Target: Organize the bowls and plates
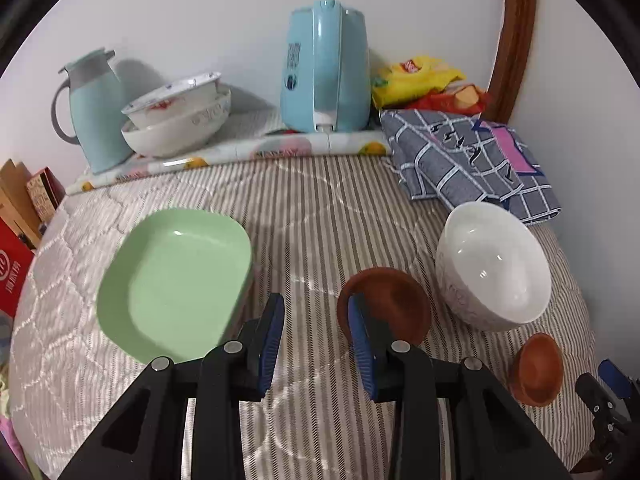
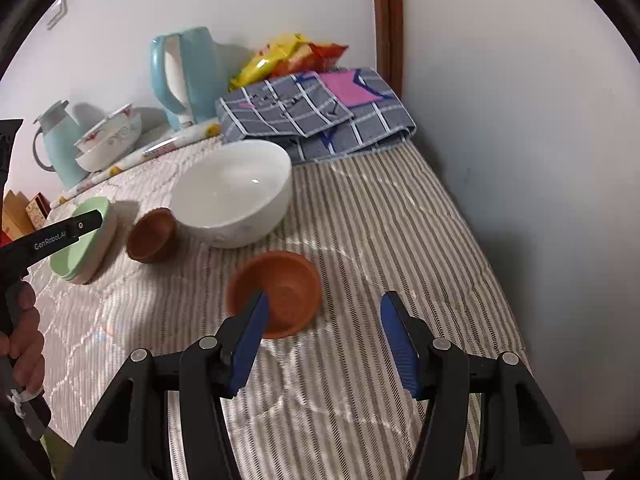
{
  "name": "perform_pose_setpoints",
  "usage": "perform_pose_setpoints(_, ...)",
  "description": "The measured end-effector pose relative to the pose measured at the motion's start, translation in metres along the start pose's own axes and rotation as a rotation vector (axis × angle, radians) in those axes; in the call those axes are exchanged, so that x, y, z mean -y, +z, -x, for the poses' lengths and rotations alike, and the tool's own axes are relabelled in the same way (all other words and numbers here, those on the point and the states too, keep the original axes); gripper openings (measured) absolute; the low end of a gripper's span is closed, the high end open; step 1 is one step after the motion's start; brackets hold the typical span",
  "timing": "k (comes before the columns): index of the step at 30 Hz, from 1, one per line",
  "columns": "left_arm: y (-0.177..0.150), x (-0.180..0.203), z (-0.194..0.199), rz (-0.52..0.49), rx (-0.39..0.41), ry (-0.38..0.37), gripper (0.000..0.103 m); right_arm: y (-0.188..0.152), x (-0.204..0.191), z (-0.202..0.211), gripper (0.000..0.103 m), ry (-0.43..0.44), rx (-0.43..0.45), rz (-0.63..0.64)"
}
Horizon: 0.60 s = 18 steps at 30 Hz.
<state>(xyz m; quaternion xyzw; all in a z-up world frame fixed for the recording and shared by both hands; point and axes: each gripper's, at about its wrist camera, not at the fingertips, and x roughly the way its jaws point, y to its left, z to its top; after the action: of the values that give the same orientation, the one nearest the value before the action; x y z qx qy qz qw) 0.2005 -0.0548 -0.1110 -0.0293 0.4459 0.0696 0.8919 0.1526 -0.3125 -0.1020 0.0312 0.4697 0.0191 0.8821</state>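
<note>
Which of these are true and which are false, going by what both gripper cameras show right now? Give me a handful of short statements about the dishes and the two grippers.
1. The green plate lies empty on the striped cover. True.
2. The left gripper holds a brown bowl. False: its jaws are apart with nothing between them; the nearer brown bowl sits beyond one finger.
3. Two small brown bowls are on the cover. True: the second brown bowl sits in front of the right gripper.
4. The white bowl is stacked inside the green plate. False: it stands on the cover, apart from the plate.
5. The right gripper is shut. False: its jaws stand open and empty.
</note>
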Motion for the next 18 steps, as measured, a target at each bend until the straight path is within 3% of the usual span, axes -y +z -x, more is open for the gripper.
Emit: perform_pose_setpoints(18, -0.002, 0.010, -0.053, 0.022, -0.096, -0.023, 0.032, 0.001, 0.004, -0.047, 0.052, 0.033, -0.068, -0.008)
